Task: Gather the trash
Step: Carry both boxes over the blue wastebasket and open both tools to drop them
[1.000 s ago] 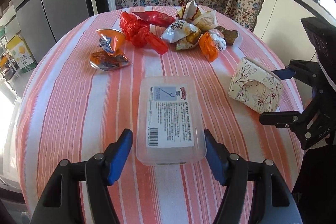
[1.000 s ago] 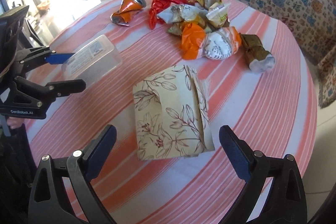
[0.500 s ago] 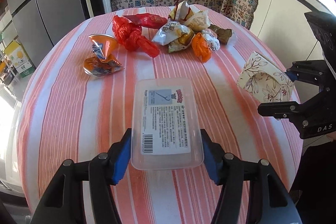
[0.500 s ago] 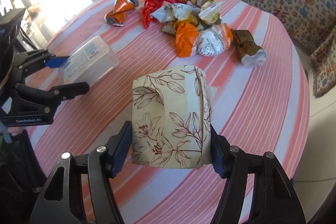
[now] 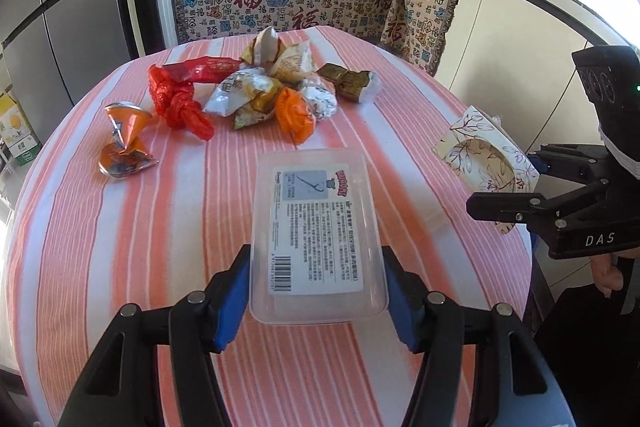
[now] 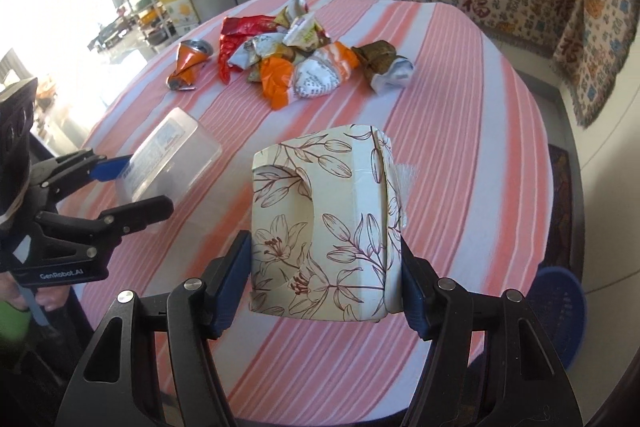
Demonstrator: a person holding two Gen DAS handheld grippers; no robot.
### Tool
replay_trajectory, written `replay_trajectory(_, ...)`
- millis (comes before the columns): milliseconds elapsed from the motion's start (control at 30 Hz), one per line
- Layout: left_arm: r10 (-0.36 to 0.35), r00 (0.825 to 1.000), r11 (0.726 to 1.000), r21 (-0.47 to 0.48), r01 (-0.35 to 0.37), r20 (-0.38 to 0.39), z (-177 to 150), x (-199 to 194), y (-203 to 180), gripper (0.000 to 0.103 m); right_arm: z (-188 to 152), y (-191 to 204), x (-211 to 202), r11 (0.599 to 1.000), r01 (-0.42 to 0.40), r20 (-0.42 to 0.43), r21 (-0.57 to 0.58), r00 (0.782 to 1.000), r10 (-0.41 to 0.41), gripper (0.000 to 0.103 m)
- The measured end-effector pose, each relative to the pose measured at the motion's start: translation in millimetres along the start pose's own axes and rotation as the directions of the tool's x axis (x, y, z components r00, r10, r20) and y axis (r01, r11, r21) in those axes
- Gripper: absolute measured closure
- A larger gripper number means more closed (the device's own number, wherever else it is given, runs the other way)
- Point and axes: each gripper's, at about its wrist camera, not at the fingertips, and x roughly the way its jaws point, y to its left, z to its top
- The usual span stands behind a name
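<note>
Item 1: clear plastic container [image 5: 318,235], label side up, pinched across its short width between the blue pads of the left gripper [image 5: 316,301]. Long axis runs straight ahead along the fingers, far end pointing toward the wrapper pile. Whether it clears the cloth cannot be judged from this view.

Item 2: floral tissue box [image 6: 324,227], empty, oval opening facing the camera, clamped side to side by the right gripper [image 6: 326,285]. It appears raised off the striped tablecloth [image 6: 460,147], long axis standing roughly upright from the fingers.

Item 3: loose trash at the table's far side: crushed orange can [image 5: 124,141], red plastic bag [image 5: 178,99], heap of snack wrappers [image 5: 276,95], brown wrapper [image 5: 350,81].

Item 4: blue basket [image 6: 560,307], on the floor beyond the table edge, low right of the right gripper and nearer to it than to the left. Probable drop point, so the tissue box likely goes first.
</note>
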Motion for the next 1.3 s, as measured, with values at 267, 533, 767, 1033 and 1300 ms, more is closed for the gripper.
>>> replay_trajectory(267, -0.079, 0.997, 0.996, 0.047, 0.078, 0.024, 26, 7, -51, 0.041, -13, -52, -38, 0.992, 0.054, 0.076, 0.113, 0.995, -0.063, 0.035)
replay_trajectory(533, -0.199, 0.98, 0.967, 0.168, 0.193, 0.019, 61, 24, -135, 0.041, -39, -140, -94, 0.946, 0.189, 0.098, 0.264, 0.97, -0.222, 0.035)
replay_trajectory(767, -0.292, 0.956, 0.921, 0.267, 0.284, -0.009, 86, 51, -219, 0.041, -72, -217, -122, 0.87, 0.309, 0.066, 0.385, 0.931, -0.36, 0.035)
replay_trajectory(1033, -0.342, 0.937, 0.883, 0.317, 0.348, -0.075, 103, 99, -288, 0.041, -113, -279, -122, 0.8, 0.359, 0.019, 0.48, 0.908, -0.419, 0.035)
replay_trajectory(1300, -0.328, 0.931, 0.866, 0.344, 0.364, -0.159, 95, 155, -329, 0.041, -141, -317, -126, 0.756, 0.334, 0.0, 0.562, 0.915, -0.404, 0.035)
